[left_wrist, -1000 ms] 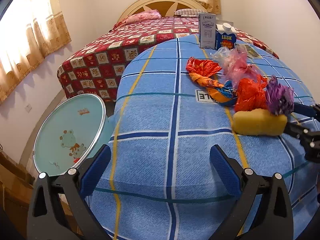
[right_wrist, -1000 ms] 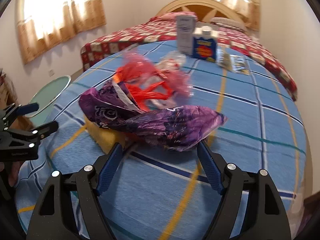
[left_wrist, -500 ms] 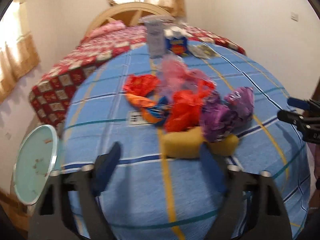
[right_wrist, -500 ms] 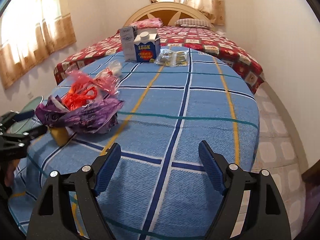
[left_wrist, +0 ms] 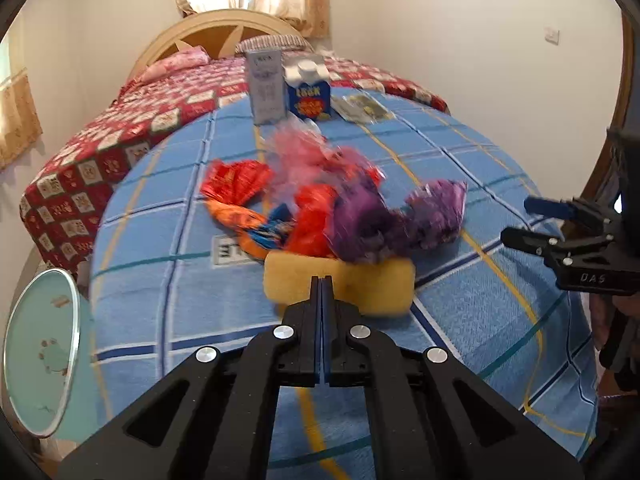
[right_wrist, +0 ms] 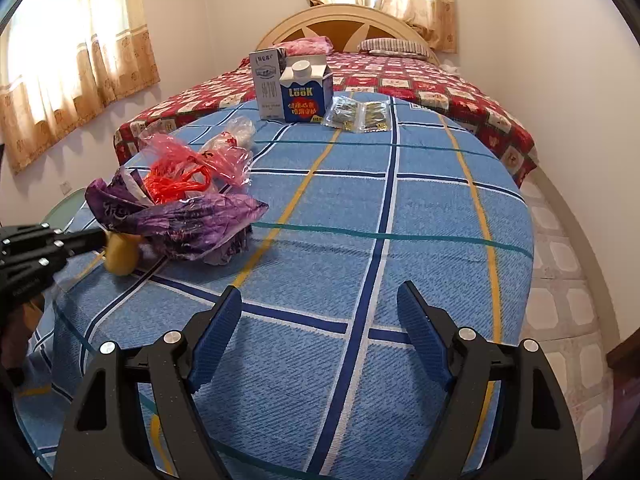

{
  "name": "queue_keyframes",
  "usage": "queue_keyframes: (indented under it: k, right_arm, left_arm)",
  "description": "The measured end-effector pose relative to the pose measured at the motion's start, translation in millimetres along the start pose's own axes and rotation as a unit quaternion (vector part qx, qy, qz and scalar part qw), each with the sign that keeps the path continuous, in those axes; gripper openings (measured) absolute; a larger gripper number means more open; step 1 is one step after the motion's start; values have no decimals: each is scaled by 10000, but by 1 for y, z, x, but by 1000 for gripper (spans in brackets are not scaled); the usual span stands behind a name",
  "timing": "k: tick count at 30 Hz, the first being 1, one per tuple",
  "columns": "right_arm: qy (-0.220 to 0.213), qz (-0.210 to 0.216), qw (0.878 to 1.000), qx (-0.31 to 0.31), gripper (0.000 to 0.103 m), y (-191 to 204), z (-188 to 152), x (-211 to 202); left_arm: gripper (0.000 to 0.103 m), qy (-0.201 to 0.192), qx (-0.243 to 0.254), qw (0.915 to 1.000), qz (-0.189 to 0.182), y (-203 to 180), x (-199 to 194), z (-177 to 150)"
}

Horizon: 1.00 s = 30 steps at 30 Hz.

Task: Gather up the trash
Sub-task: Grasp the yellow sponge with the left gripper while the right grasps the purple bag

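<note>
Our left tongs (left_wrist: 322, 280) have just snapped shut, empty, right before the yellow sponge (left_wrist: 340, 286); right tongs (right_wrist: 320, 336) stay wide open, empty, so no trash is collected yet.

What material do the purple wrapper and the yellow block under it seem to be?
Purple wrapper: probably thin plastic film, glossy, since it crinkles and shines. Yellow block: likely foam sponge, matte, with rounded soft-looking edges; not certain.
</note>
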State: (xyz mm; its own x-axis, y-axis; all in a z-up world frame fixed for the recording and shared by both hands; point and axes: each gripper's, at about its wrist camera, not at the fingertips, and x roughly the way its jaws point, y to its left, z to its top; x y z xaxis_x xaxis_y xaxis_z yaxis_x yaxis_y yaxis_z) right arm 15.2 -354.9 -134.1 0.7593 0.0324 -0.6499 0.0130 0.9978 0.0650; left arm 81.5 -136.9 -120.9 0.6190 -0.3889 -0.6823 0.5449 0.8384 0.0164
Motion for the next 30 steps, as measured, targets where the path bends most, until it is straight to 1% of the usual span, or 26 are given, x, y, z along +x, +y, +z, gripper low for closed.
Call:
queue_keyframes:
  k: [2, 4, 6, 7, 8, 9, 10, 11, 13, 15, 16, 17, 18, 19, 20, 21, 22, 23, 25, 28, 30]
  right_arm:
    - [-2, -12, 10000, 5, 79, 0, -1, 1]
    - [17, -32, 10000, 17, 79, -2, -2, 3]
    - [17, -50, 10000, 25, 79, -3, -3, 3]
    - [13, -63, 10000, 28, 79, -4, -3, 3]
    - [10, -71, 10000, 34, 79, -5, -3, 3]
    - [0, -73, 10000, 67, 79, -7, -3, 3]
    - [-2, -71, 9999, 81, 79, -8, -4, 3]
    - [-3, -66, 9999, 92, 79, -8, -4, 3]
    - [-13, -61, 9999, 107, 79, -9, -4, 3]
    - [-16, -44, 9999, 112, 79, -9, -4, 3]
    - [-18, -25, 9999, 106, 79, -8, -4, 3]
    - [-23, -14, 10000, 95, 79, -8, -3, 2]
    - [-18, -7, 10000, 94, 79, -7, -3, 2]
    - [-15, -4, 9999, 100, 79, -7, -3, 2]
    - [-14, 2, 9999, 105, 79, -7, -3, 2]
    - [-16, 9, 9999, 112, 79, -6, -3, 2]
    - [-11, 29, 9999, 131, 79, -5, -1, 2]
    - [-8, 51, 9999, 145, 79, -4, 0, 2]
    - [-52, 116, 9998, 135, 79, 1, 5, 0]
    - [-123, 197, 9997, 52, 79, 11, 14, -2]
    - [-162, 266, 9995, 23, 79, 17, 21, -1]
  left_arm:
    - [0, -59, -14, 10000, 63, 6, -5, 1]
    - [0, -14, -14, 9999, 108, 10, -3, 1]
    - [5, 24, -25, 10000, 57, 10, -2, 1]
    - [24, 33, -31, 10000, 88, 9, 0, 1]
    - [22, 19, -10, 10000, 97, 8, 1, 0]
    - [10, 53, 46, 9999, 88, 6, 4, -1]
    - [1, 129, 67, 9999, 50, 5, 7, -1]
    - [1, 163, -3, 9999, -19, 6, 10, -1]
    - [2, 143, -29, 9999, 73, 6, 11, -1]
    - [6, 161, -66, 9998, 62, 7, 13, -1]
    - [16, 172, -111, 9998, 61, 9, 14, 0]
    - [34, 173, -138, 9997, 92, 9, 14, 0]
    - [39, 147, -159, 9996, 164, 10, 15, 0]
    - [38, 143, -151, 9996, 171, 10, 16, 0]
    - [27, 175, -127, 9997, 133, 10, 19, 0]
    - [19, 206, -120, 9997, 15, 10, 21, -1]
    - [12, 226, -117, 9997, -55, 9, 21, -2]
    - [7, 223, -50, 9997, -27, 7, 21, -3]
    - [4, 202, 19, 9998, -33, 5, 19, -2]
    - [3, 117, -6, 9999, -104, 8, 6, 0]
    - [3, -16, 33, 10000, 5, 13, -7, 1]
